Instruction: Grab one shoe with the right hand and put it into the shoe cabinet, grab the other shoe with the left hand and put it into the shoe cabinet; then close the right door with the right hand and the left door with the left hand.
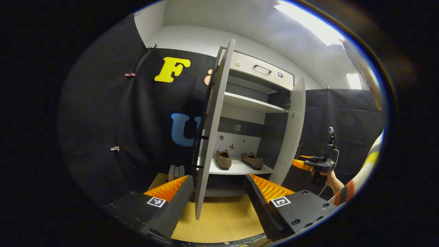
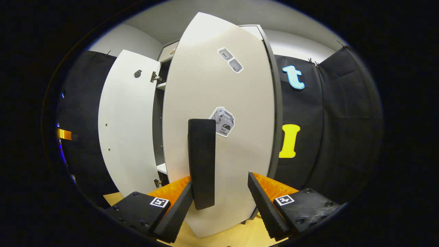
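Two brown shoes, one on the left (image 1: 223, 159) and one on the right (image 1: 252, 160), sit side by side on the lower shelf (image 1: 236, 169) of the grey shoe cabinet (image 1: 255, 103). Both doors stand open. The left door (image 1: 213, 130) shows edge-on, with its bottom edge between the spread fingers of my open, empty left gripper (image 1: 218, 178). The right door (image 1: 292, 130) hangs ajar. In the right gripper view, the right door's outer face (image 2: 219, 103) is very close. Its black vertical handle (image 2: 201, 164) stands between the fingers of my open right gripper (image 2: 219, 180), near the left finger.
A hand holds the right gripper (image 1: 308, 164) just outside the right door. The left door (image 2: 127, 127) stands beyond the right door's edge. The upper shelf (image 1: 253, 104) and a drawer with a handle (image 1: 262, 68) sit above. Pale wood floor (image 1: 223, 219) lies below. Black cloth walls surround the cabinet.
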{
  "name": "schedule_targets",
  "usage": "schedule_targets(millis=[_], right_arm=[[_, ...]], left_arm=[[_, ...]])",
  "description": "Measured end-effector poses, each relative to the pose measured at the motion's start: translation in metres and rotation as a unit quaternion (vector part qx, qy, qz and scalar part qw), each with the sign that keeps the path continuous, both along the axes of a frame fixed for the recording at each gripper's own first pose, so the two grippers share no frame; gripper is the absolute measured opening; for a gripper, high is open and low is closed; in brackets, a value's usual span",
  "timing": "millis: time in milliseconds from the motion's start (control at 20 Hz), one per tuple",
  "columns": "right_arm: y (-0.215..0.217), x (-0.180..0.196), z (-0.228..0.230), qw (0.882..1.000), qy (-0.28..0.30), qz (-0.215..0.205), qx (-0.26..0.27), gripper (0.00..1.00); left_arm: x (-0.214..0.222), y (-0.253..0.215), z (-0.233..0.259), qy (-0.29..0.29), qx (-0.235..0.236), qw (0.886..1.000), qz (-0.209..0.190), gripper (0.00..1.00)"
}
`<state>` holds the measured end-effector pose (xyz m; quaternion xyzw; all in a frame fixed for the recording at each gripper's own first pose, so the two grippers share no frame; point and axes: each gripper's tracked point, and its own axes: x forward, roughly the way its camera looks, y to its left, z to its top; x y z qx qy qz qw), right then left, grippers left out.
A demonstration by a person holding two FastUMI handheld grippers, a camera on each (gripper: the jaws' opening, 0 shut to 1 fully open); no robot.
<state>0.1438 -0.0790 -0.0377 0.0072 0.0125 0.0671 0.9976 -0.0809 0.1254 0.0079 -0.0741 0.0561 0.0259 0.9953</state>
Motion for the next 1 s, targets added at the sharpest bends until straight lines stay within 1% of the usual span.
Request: schedule_targets(millis=[100, 200, 350, 500, 600, 750, 850, 1000], right_arm=[[0.018, 0.023, -0.001, 1.000, -0.002, 0.000, 0.001, 0.96], [0.032, 0.043, -0.001, 1.000, -0.008, -0.011, -0.006, 0.98], [0.042, 0.061, 0.000, 0.999, -0.017, -0.029, -0.012, 0.98], [0.047, 0.076, -0.002, 0.999, -0.015, -0.045, 0.003, 0.97], [0.050, 0.087, -0.003, 0.998, -0.016, -0.059, 0.011, 0.97], [0.053, 0.103, -0.003, 0.996, -0.027, -0.081, 0.006, 0.98], [0.055, 0.112, -0.003, 0.995, -0.033, -0.092, -0.010, 0.97], [0.057, 0.120, -0.003, 0.993, -0.035, -0.106, -0.024, 0.96]], left_arm=[[-0.009, 0.009, -0.003, 0.003, -0.004, 1.000, 0.015, 0.95], [-0.020, 0.013, -0.002, 0.003, -0.009, 0.999, 0.032, 0.95], [-0.030, 0.022, -0.003, -0.001, -0.015, 0.999, 0.049, 0.95], [-0.033, 0.035, 0.002, -0.011, 0.003, 0.998, 0.056, 0.95], [-0.016, 0.050, 0.015, -0.040, 0.014, 0.998, 0.051, 0.95], [0.007, 0.054, 0.026, -0.080, 0.002, 0.997, 0.020, 0.95], [0.028, 0.061, 0.028, -0.084, -0.002, 0.996, 0.007, 0.95], [0.052, 0.069, 0.023, -0.074, 0.002, 0.997, 0.002, 0.95]])
